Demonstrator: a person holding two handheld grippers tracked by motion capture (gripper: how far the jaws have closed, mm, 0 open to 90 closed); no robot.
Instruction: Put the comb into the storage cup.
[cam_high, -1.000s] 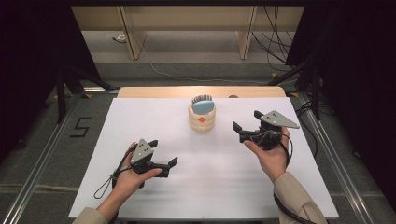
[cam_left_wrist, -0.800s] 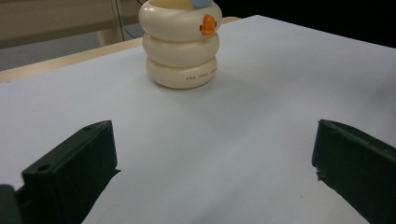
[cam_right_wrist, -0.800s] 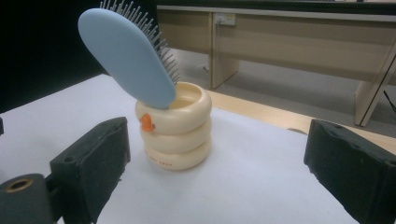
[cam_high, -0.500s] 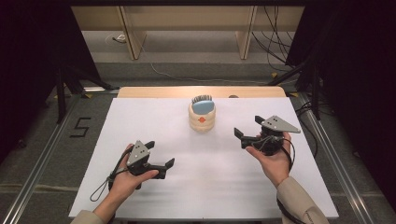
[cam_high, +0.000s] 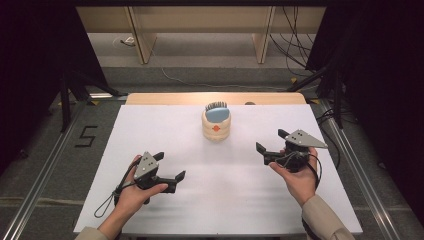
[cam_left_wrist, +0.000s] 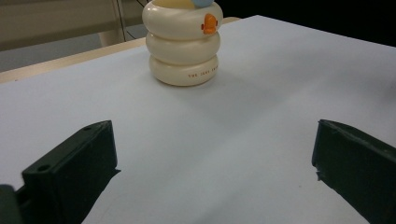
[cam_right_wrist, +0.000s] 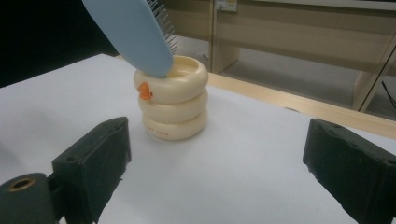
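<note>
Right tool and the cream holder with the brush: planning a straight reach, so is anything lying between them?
Nothing: only bare white table lies between the right tool and the holder, as the right gripper view and high view show.

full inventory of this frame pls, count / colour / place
holder: 1, cream, three stacked rings with an orange mark, back middle of the sheet
hairbrush: 1, light blue, standing tilted in the holder, bristles up
sheet: 1, white, covering the table
table: 1, wood edge showing at the back
floor mark "5": 1, black, left of the table
left hand-held gripper: 1, black, near left, open, empty
right hand-held gripper: 1, black, right of the holder, open, empty
</note>
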